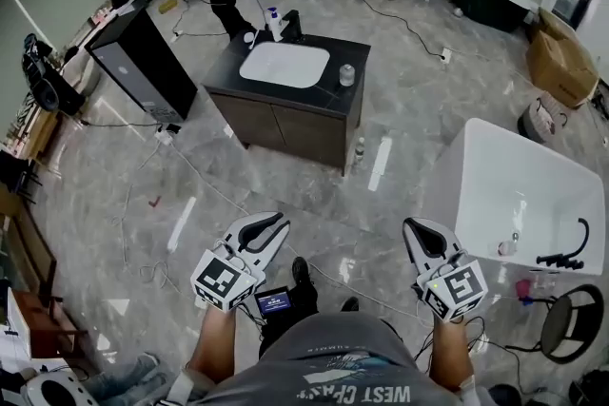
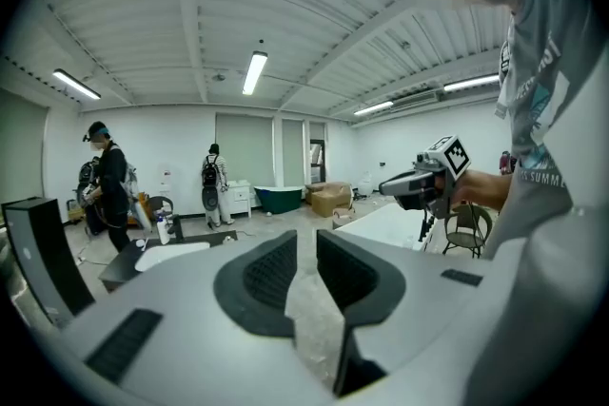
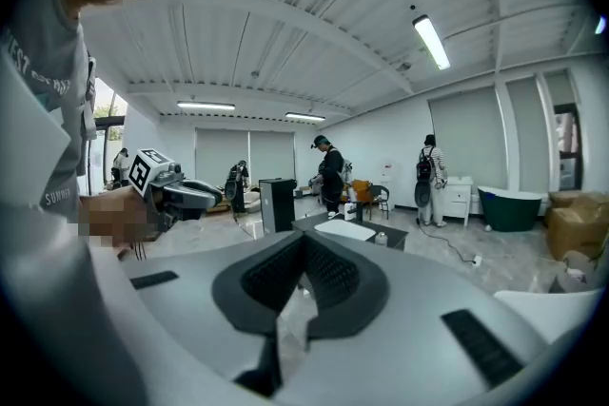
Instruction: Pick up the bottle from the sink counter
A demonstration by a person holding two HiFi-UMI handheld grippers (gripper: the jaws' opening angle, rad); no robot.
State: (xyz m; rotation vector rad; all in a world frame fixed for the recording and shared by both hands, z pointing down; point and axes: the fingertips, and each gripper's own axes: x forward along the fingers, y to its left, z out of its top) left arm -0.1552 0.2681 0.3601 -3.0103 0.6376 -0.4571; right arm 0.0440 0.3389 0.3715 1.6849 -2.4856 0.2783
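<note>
The dark sink counter [image 1: 328, 95] carries a white basin [image 1: 284, 65], 1 bottle [image 1: 274, 24] and 1 grey container [image 1: 346, 75].

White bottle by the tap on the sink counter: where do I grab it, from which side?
Probably mid-body, below the cap, from the near side across the basin: the bottle stands upright, with the tap close on its right.

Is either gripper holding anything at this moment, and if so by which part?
Nothing is held. The left gripper has its fingers slightly apart, empty; the right gripper is shut on nothing.
</note>
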